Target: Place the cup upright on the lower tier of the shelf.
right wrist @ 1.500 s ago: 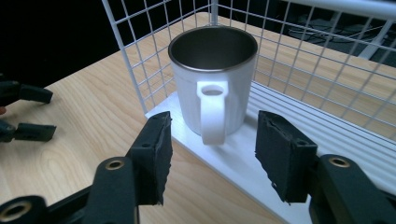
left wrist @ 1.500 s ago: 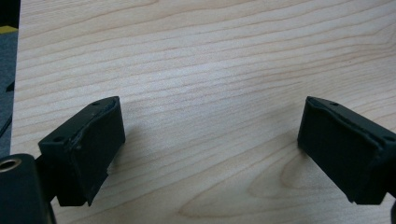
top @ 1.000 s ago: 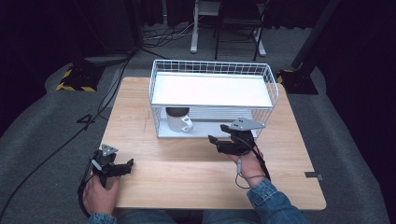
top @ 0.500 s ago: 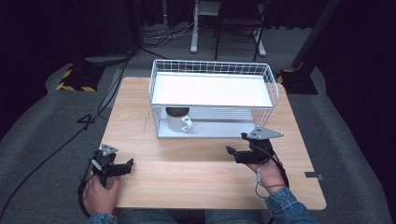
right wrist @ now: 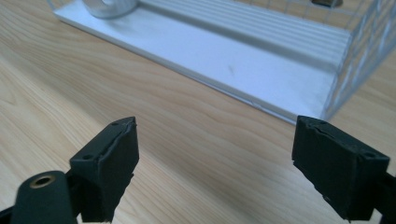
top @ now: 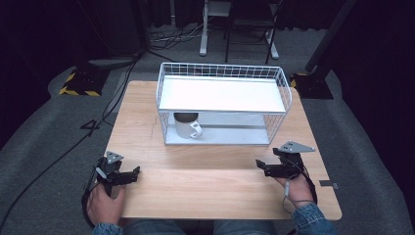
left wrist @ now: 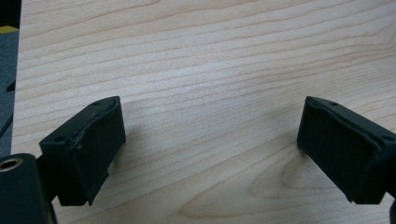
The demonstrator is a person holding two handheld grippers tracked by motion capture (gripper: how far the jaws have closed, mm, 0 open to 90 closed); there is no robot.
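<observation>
A recording lab or studio, set up for tabletop handling trials

We read this as a lab rather than a home: a plain light wooden table (top: 220,191) stands alone on grey carpet (top: 44,152), ringed by black curtains or dark walls with the surroundings left in shadow. Behind it we see metal stand legs (top: 235,39) and loose cables (top: 171,36) trailing over the floor, plus a black base marked with yellow-and-black hazard tape (top: 78,83) (the kind put on rig feet). One long cable (top: 58,156) runs past the table's left side. The only furnishing on the table is a white wire shelf rack (top: 222,105), staged like a test prop
</observation>
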